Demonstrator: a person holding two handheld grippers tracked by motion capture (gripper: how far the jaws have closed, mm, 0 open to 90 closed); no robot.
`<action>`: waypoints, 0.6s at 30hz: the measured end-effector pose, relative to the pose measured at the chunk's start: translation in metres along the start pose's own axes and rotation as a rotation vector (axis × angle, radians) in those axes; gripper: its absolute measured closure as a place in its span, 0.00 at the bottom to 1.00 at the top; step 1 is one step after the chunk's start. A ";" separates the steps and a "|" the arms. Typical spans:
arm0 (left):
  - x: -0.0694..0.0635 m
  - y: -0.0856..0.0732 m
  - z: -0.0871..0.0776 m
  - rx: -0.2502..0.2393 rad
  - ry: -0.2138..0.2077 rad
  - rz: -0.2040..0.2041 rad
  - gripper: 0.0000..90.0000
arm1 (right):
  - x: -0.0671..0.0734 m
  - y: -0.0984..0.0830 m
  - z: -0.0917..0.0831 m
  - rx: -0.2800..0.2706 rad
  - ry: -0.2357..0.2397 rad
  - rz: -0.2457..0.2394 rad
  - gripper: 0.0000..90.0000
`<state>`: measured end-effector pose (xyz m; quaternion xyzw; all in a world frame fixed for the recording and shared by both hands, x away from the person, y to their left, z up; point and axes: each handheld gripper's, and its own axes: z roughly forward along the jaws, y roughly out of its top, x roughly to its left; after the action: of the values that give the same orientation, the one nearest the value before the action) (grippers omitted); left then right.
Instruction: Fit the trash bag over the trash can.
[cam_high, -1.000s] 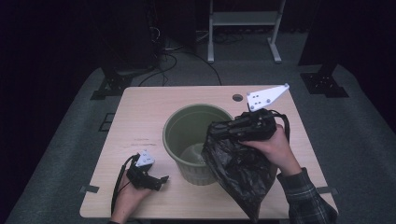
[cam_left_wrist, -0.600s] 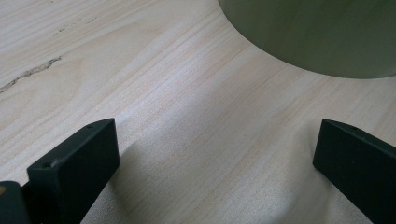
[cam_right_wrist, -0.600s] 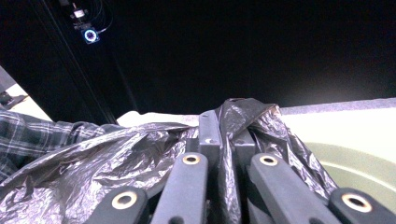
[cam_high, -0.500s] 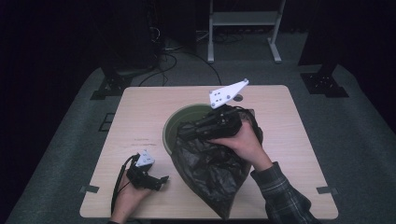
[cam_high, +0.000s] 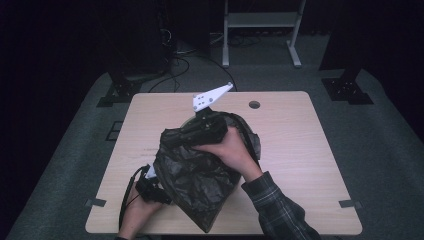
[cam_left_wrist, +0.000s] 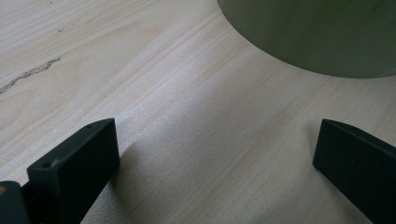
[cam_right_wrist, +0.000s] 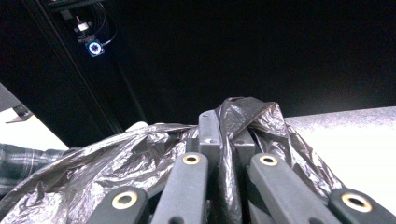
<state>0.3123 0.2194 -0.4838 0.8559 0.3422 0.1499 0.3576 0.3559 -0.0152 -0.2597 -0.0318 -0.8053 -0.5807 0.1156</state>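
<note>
Your right tongs (cam_right_wrist: 223, 140) grip the crinkled black plastic bag (cam_high: 192, 175) over the round green bin (cam_left_wrist: 317, 32), ready to line it; left tongs (cam_left_wrist: 215, 154) rest released beside it.

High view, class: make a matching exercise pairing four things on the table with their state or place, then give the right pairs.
Things:
1. black bag
2. green bin
3. left gripper
4. right gripper

States:
A. open, low over bare table
B. shut on crinkled plastic
C. draped over the bin, hanging to the table's near edge
D. standing mid-table, largely covered

Pairs: 1-C, 2-D, 3-A, 4-B
</note>
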 end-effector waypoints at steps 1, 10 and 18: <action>0.000 0.000 0.000 0.001 -0.001 0.000 0.00 | 0.000 0.001 0.003 -0.002 0.004 0.000 0.97; 0.000 0.000 0.000 0.001 -0.001 0.000 0.00 | 0.000 0.005 0.017 0.000 0.005 -0.006 0.97; 0.000 0.000 0.000 0.001 -0.003 0.001 0.00 | -0.002 -0.006 -0.016 -0.018 -0.053 0.008 0.96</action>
<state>0.3123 0.2195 -0.4837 0.8564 0.3416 0.1487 0.3574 0.3588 -0.0318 -0.2614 -0.0515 -0.8028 -0.5862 0.0964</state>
